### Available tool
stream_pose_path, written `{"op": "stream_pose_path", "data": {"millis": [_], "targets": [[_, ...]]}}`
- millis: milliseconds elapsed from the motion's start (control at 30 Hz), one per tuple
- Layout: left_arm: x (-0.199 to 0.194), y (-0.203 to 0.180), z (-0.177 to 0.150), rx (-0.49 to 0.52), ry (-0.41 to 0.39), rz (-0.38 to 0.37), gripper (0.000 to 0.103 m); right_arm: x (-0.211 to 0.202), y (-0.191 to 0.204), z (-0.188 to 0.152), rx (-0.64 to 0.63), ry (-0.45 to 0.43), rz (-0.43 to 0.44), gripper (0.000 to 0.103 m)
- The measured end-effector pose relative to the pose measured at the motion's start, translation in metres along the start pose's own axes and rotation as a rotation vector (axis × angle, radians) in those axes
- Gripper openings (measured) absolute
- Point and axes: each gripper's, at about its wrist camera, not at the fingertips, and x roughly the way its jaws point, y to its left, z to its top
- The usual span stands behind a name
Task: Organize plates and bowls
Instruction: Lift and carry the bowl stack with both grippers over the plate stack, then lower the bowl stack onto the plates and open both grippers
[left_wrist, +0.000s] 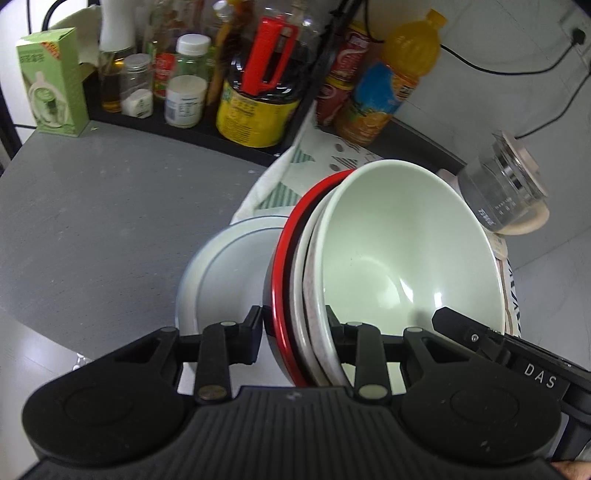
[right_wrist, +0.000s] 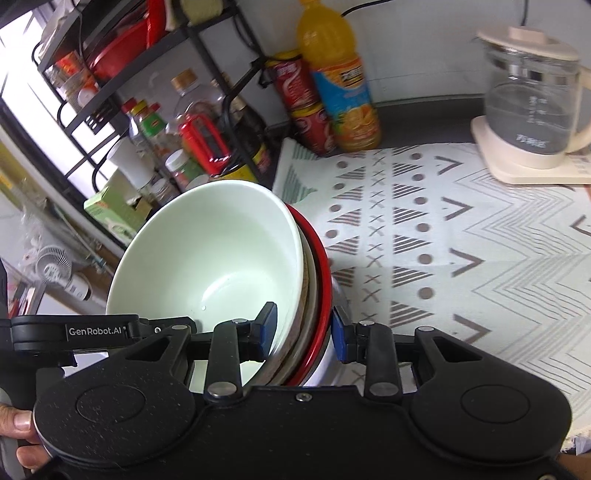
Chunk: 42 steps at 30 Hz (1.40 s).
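Both grippers, left & right, have jaws clamped on opposite rims of the nested stack: pale-green ceramic bowl inside red-rimmed bowl, between jaws, above grey round plate. Carry step; next prob. a level set-down.

Stood along the back: orange juice bottle, glass kettle on patterned cloth, green box.

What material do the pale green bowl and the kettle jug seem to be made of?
Pale green bowl: probably glazed ceramic or melamine; smooth, opaque, with soft glossy highlights. Kettle jug: clear glass, see-through with printed marks, on a cream base that looks like plastic.
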Motion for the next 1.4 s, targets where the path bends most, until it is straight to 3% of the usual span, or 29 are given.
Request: {"op": "stream_pose_path", "data": {"millis": [367, 800, 1400], "targets": [[0.008, 0.031, 0.002, -0.076, 0.016, 0.026, 0.030, 0.027, 0.016, -0.001, -0.023, 0.048, 0.014, 0.031], [0.037, 0.037, 0.000, -0.099, 0.063, 0.036, 0.030, 0.051, 0.007, -0.006, -0.010, 0.090, -0.016, 0.031], [0.045, 0.045, -0.001, -0.143, 0.084, 0.005, 0.030, 0.054, 0.014, -0.005, -0.031, 0.079, -0.055, 0.032]]}}
